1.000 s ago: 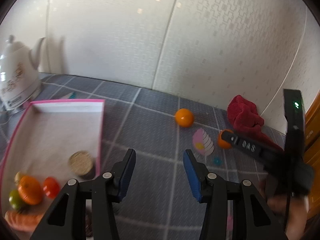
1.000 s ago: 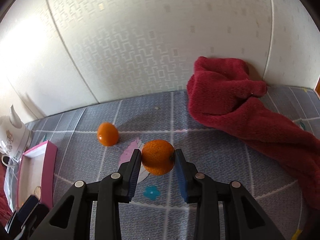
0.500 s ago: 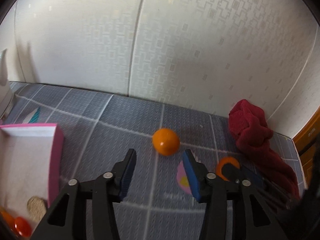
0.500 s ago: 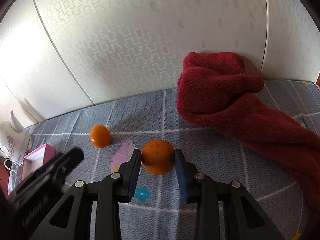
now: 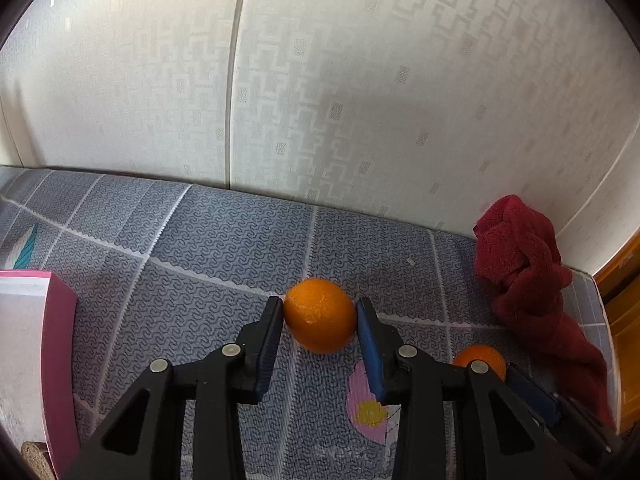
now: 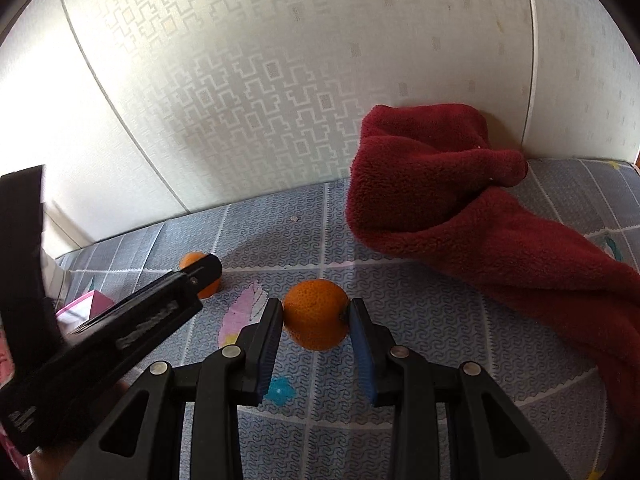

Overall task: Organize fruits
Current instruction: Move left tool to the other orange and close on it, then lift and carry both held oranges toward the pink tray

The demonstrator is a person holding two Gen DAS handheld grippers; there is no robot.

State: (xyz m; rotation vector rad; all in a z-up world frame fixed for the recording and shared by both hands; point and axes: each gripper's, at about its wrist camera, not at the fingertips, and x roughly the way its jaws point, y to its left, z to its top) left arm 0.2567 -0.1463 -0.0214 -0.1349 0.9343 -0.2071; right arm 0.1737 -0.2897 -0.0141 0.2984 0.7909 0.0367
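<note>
Two oranges were still out on the grey patterned mat [image 5: 224, 240], so the sorting was judged unfinished; the pink box [image 5: 60, 344] at the left edge was seen only in part, and its contents could not be told. The left gripper [image 5: 320, 320] was closed to the width of one orange [image 5: 320, 320], both pads touching it. The right gripper [image 6: 316, 320] was clamped in the same way on the second orange [image 6: 316, 320], near the red towel [image 6: 460, 200].
</note>
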